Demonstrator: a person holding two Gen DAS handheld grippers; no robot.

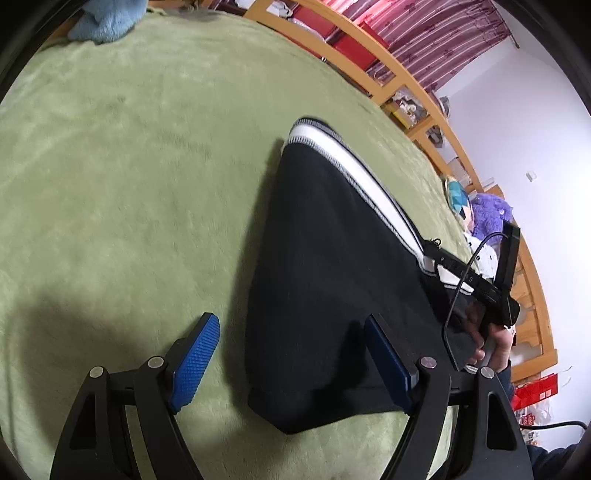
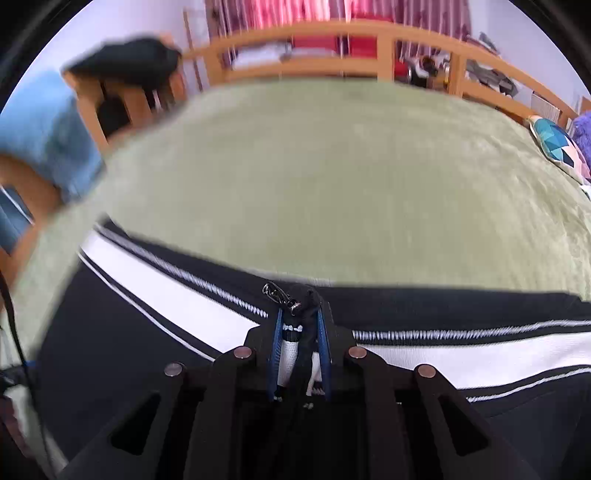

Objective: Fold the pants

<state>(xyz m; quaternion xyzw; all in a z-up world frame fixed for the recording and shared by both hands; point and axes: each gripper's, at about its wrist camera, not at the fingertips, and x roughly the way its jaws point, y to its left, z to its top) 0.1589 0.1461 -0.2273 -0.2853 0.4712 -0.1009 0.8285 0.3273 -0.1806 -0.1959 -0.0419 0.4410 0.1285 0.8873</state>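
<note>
Black pants (image 1: 325,277) with a white side stripe (image 1: 354,166) lie folded on the green blanket. My left gripper (image 1: 291,325) hovers open over their near corner. One blue pad (image 1: 195,362) is above the blanket and the other is above the dark cloth, with nothing pinched. In the right wrist view, my right gripper (image 2: 301,314) is shut on a bunched fold of the pants (image 2: 110,350) at the striped edge, beside a metal zipper pull (image 2: 275,291). A hand (image 1: 495,339) holds that right tool at the far side of the pants.
The green blanket (image 1: 129,184) covers the bed. A wooden rail (image 2: 332,29) with shelves runs along its far side. A blue plush cloth (image 1: 103,22) lies at one corner. A patterned cushion (image 2: 557,144) and a purple plush toy (image 1: 491,214) sit at the other end. A black cable (image 1: 454,295) trails from the right tool.
</note>
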